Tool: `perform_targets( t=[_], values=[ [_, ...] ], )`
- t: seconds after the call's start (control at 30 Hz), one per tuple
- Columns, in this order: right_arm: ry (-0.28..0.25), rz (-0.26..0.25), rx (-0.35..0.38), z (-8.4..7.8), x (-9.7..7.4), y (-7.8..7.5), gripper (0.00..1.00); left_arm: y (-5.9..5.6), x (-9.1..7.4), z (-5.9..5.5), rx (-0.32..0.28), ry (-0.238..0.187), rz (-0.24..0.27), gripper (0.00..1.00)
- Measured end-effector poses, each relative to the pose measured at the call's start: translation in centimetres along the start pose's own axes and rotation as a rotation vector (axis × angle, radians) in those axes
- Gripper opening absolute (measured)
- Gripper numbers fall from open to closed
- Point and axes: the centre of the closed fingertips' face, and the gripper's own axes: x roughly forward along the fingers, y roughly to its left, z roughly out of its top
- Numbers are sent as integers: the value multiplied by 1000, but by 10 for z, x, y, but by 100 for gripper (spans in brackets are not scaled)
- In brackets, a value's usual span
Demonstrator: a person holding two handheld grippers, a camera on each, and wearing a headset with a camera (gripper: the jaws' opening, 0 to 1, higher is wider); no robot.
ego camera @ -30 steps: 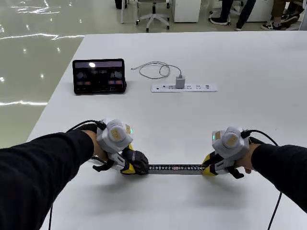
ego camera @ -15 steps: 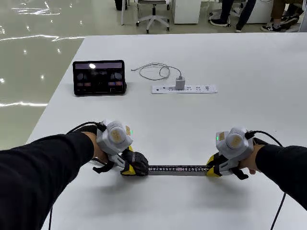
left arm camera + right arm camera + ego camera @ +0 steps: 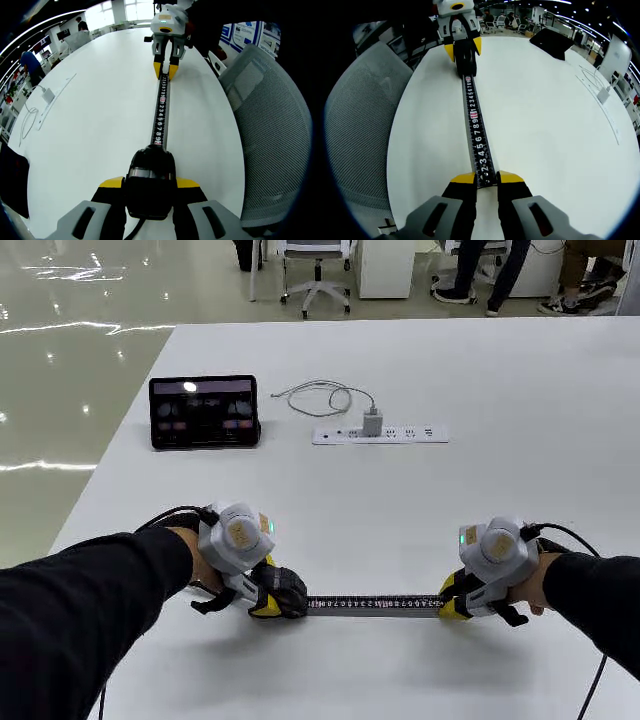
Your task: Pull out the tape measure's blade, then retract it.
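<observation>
Tablet, power strip beyond blade

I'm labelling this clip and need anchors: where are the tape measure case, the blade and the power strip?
tape measure case point(image 3: 150, 180), left gripper view, middle of the black housing.
blade point(image 3: 474, 125), right gripper view, numbered face midway along.
power strip point(image 3: 415, 434), head view, right half of its top.
</observation>
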Motion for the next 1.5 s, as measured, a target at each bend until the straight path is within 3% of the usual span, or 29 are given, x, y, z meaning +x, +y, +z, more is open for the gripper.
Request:
perform_targets(
  t=[0.67,1.5],
  values=[
    [36,-3,11,-15,-8,-3,10,0,0,0,-3,-1,-3,31],
    [49,-3,5,-23,-13,-5,10,-1,-1,0,-12,-4,5,32]
  ],
)
